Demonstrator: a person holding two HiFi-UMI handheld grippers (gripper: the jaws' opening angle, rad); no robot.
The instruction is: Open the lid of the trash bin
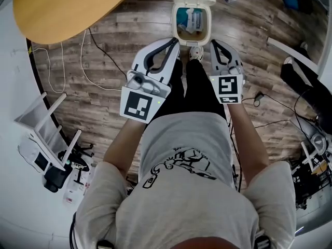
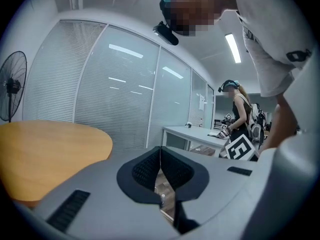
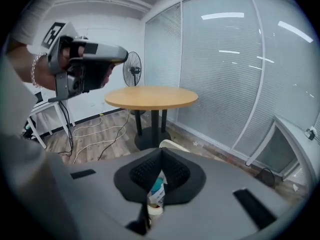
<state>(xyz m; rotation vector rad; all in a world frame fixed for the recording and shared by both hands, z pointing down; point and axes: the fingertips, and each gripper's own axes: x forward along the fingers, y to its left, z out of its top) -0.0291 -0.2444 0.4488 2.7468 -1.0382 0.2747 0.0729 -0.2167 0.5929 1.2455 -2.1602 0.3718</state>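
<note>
White-shelled left gripper [image 1: 174,43] and right gripper [image 1: 214,44] hang side by side, each with its jaws pressed together on nothing. Just beyond them the trash bin [image 1: 210,27] stands on the floor [image 1: 129,30], its lid [image 1: 194,0] tipped back. A wooden table [image 1: 67,7] is farther left.

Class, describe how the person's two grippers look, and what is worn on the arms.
The left gripper and right gripper have pale grey shells with black ribbed jaw pads. Each carries a white cube with black square markers. The person wears a grey short-sleeved T-shirt with a black print, and a bracelet on the left wrist.
</note>
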